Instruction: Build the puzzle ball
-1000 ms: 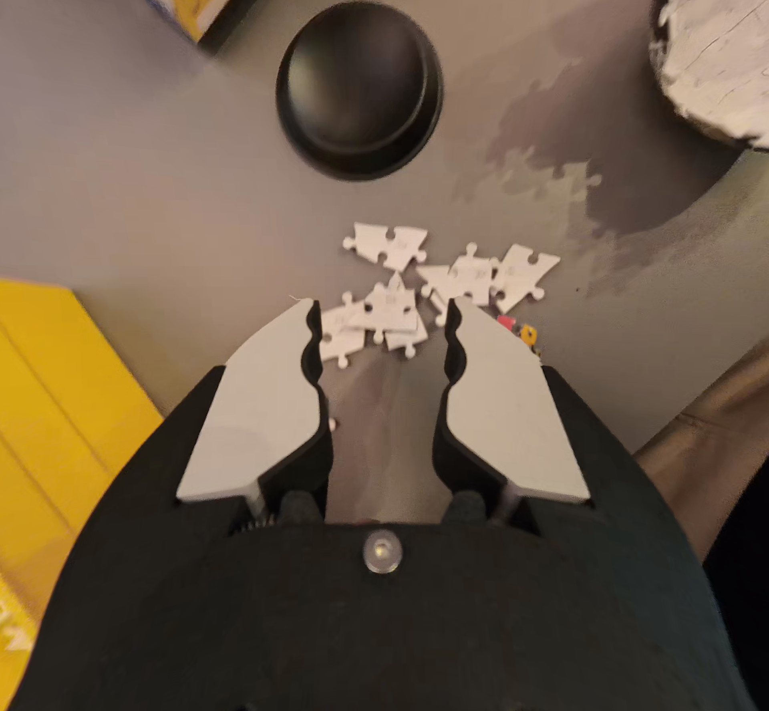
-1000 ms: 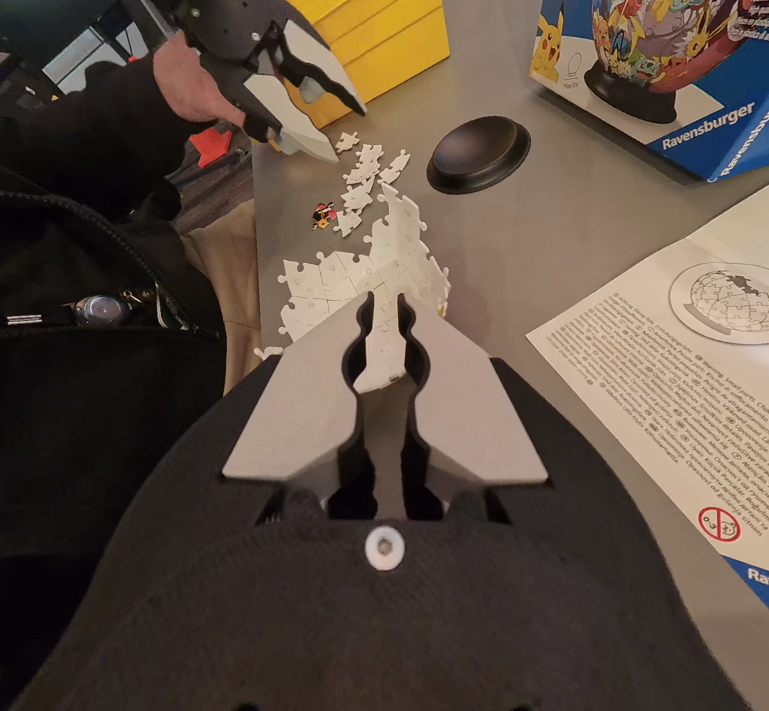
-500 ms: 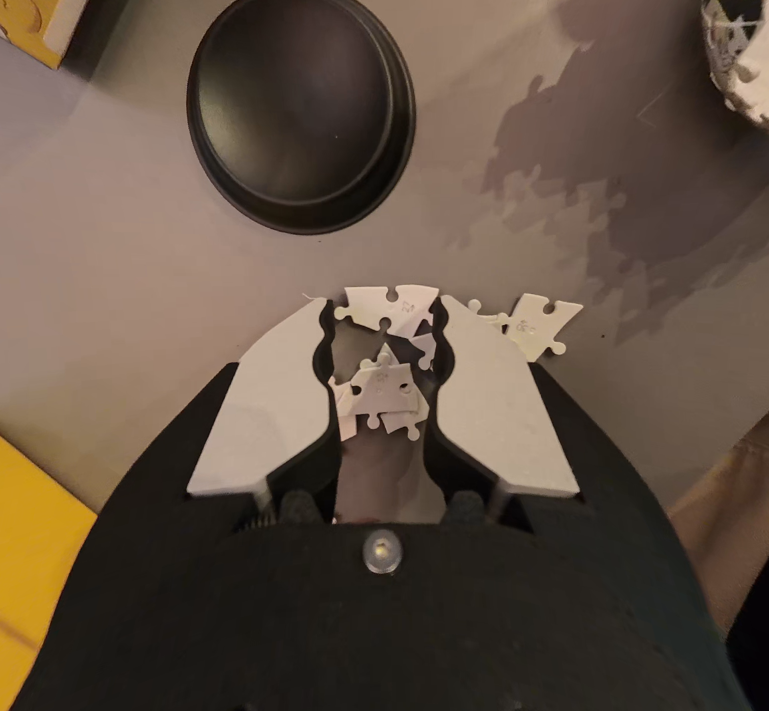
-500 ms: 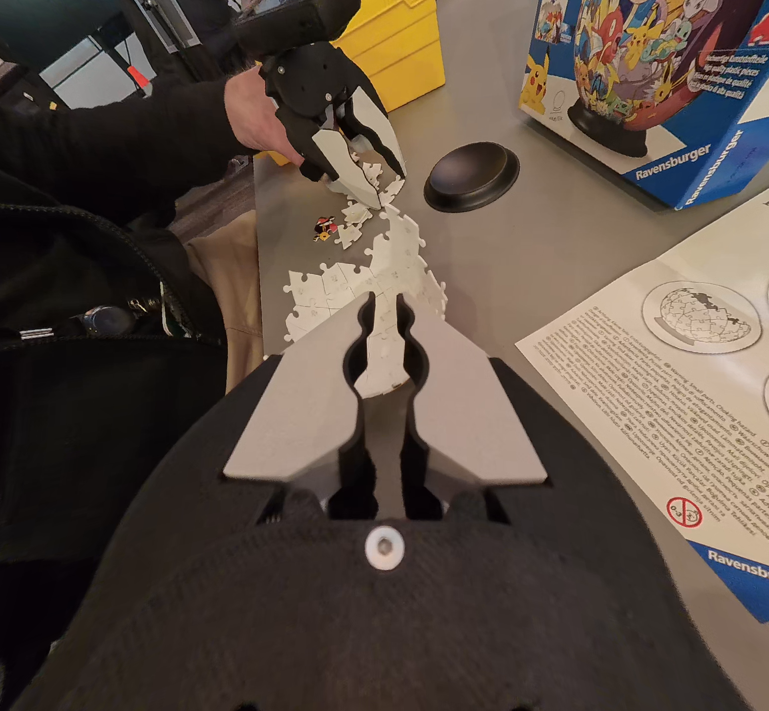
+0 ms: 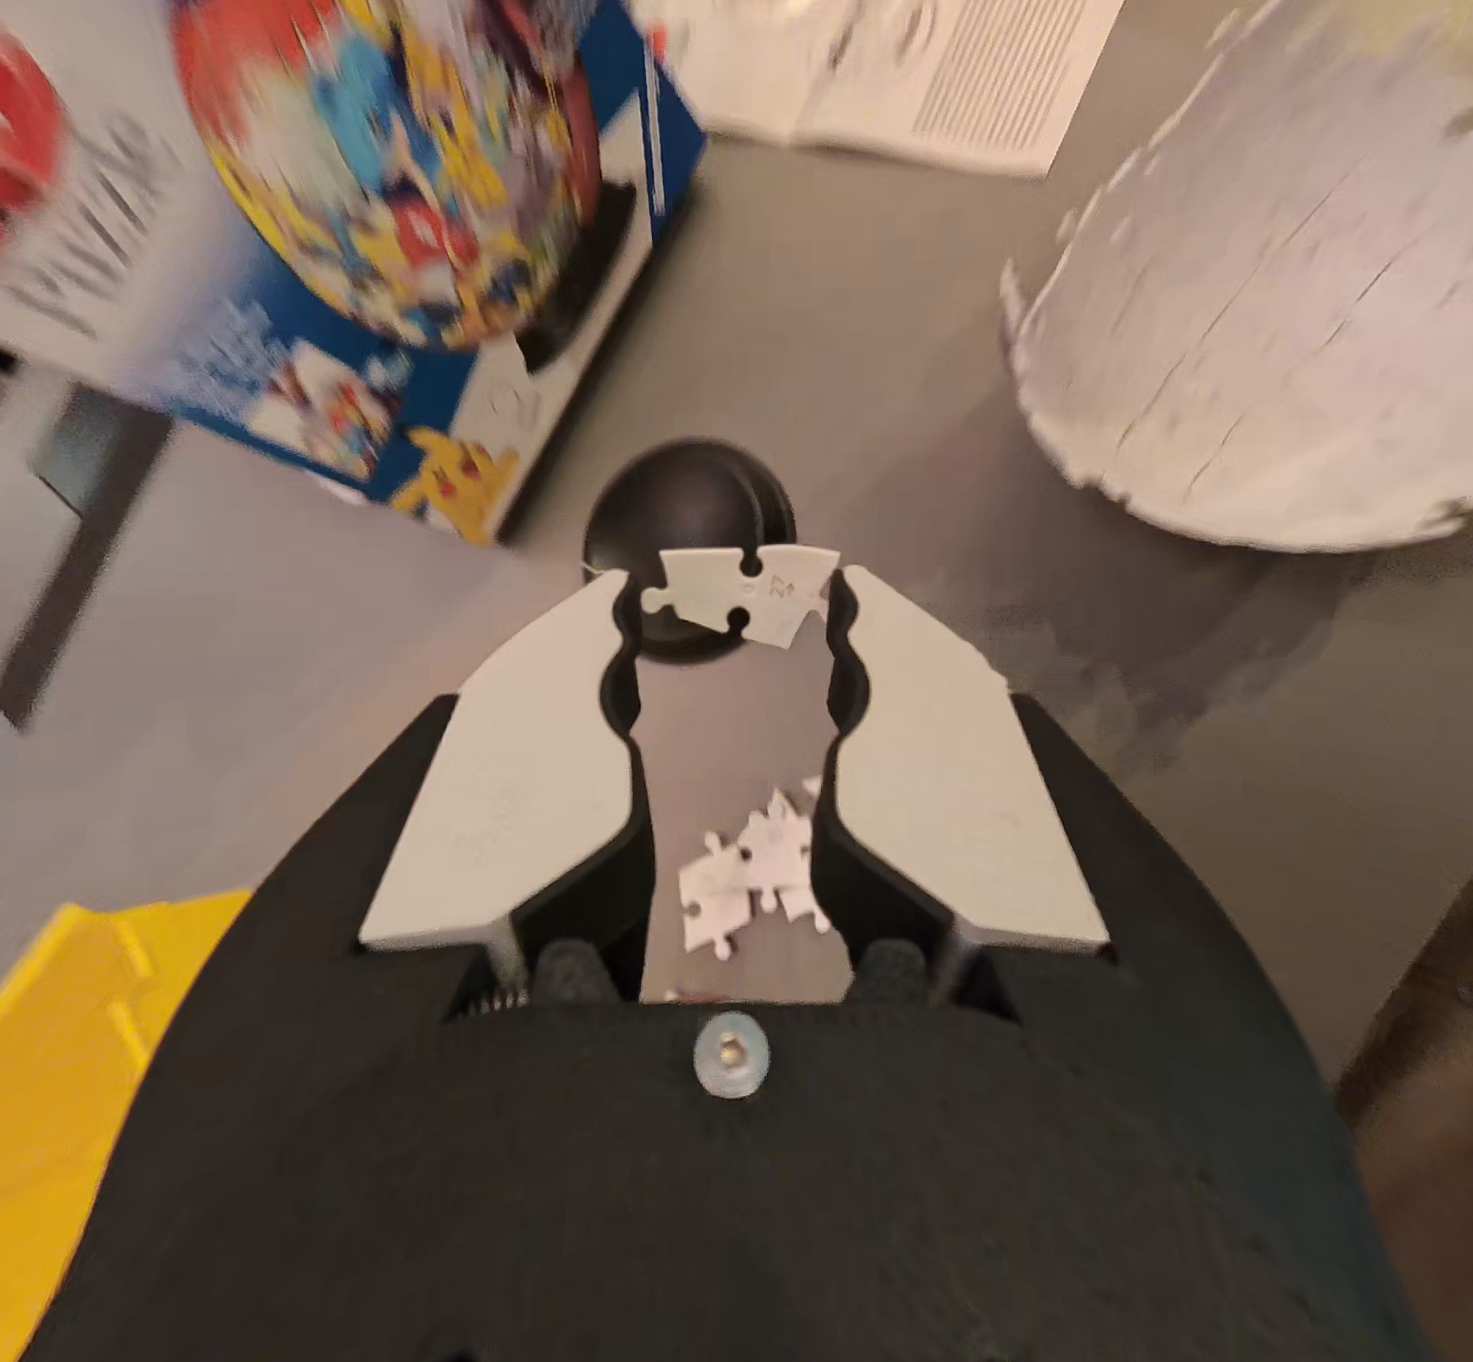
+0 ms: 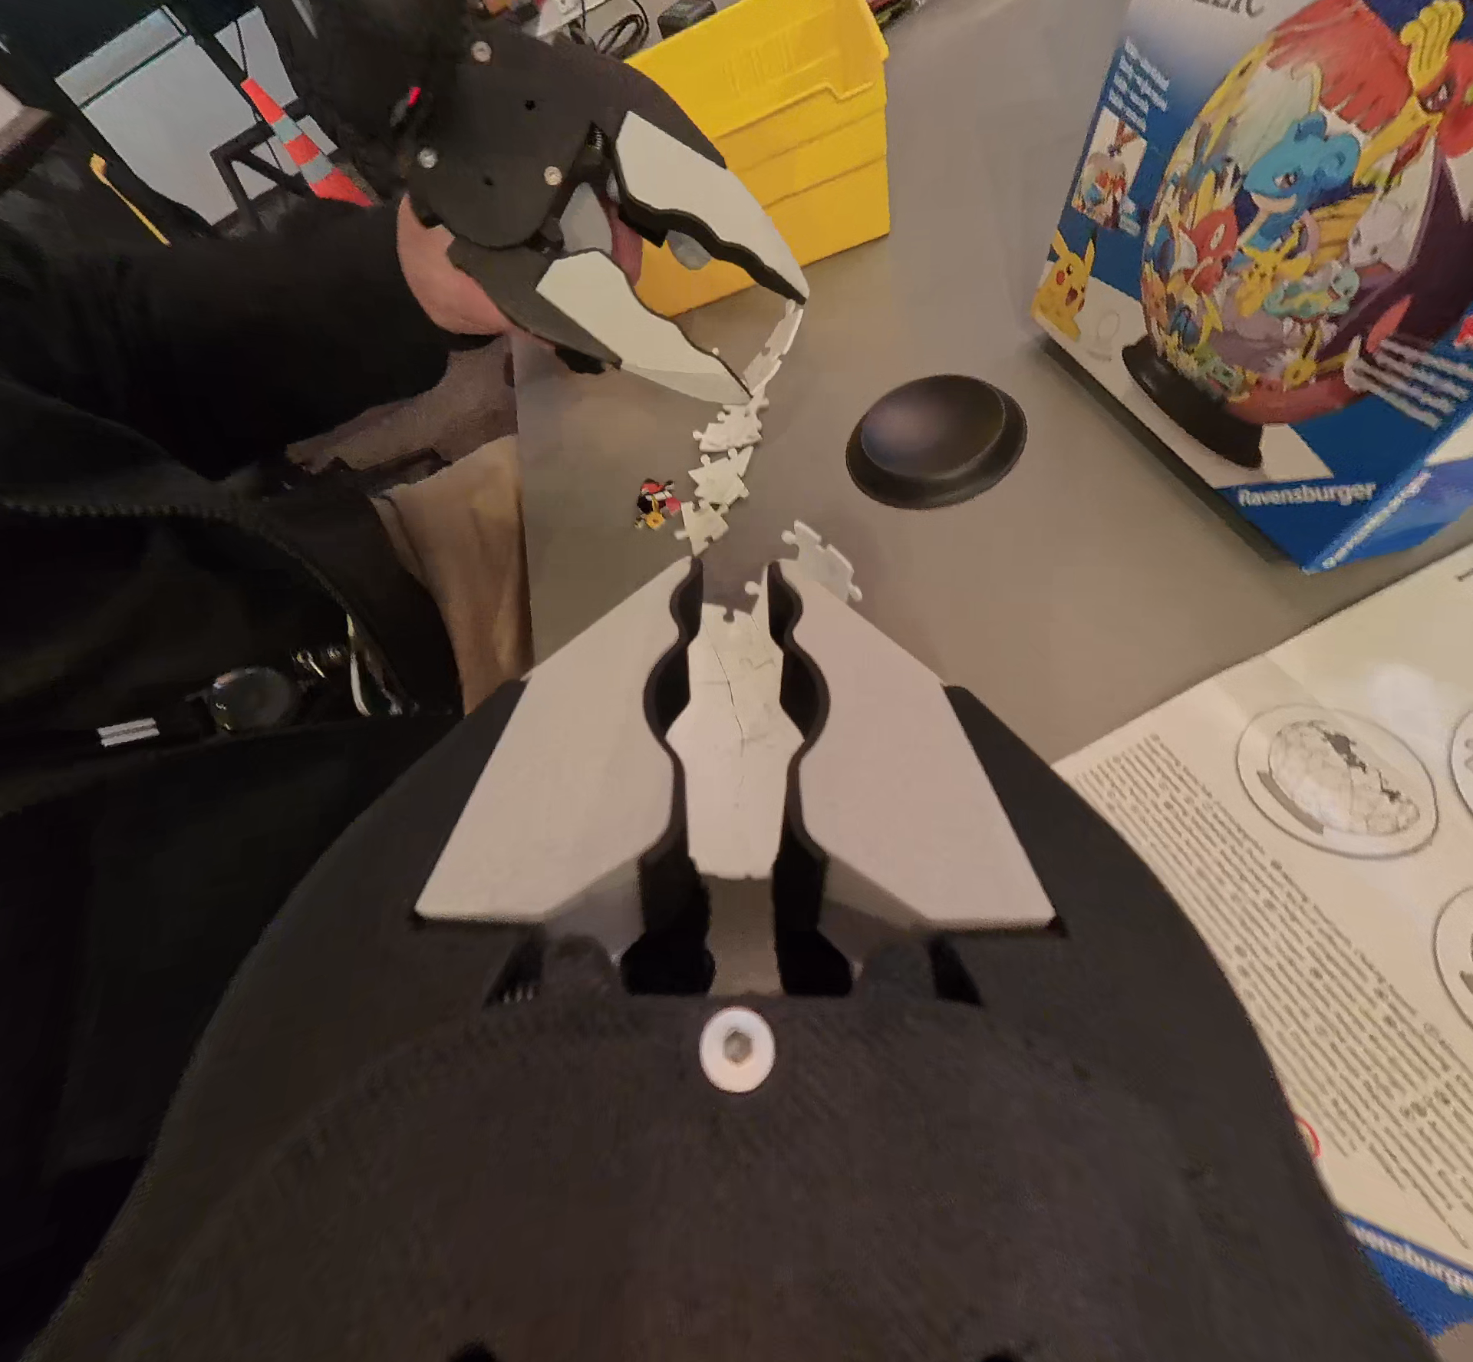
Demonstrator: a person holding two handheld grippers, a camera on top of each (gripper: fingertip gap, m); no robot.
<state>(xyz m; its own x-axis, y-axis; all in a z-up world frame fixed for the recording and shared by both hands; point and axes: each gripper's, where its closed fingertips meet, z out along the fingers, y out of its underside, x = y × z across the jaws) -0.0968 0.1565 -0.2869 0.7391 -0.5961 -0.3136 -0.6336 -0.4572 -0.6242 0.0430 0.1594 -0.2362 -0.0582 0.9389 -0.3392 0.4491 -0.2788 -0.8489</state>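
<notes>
So now my left gripper (image 5: 737,594) has lifted, pinching a white puzzle piece (image 5: 741,594); right gripper (image 6: 733,578) still clamps the ball shell (image 6: 737,726).

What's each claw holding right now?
Left gripper: shut on a puzzle piece, lifted off the table.
Right gripper: shut on the part-built ball.

Left claw (image 5: 733,590) raised — right claw (image 6: 733,582) clamped

2 grippers — left (image 5: 737,590), right (image 6: 733,574). 1 black stand (image 6: 936,439), 1 puzzle box (image 6: 1291,231), 1 yellow bin (image 6: 781,120), 1 instruction sheet (image 6: 1315,845), 1 part-built shell (image 5: 1275,303) — loose white pieces (image 6: 717,475): several, exact count unclear.
</notes>
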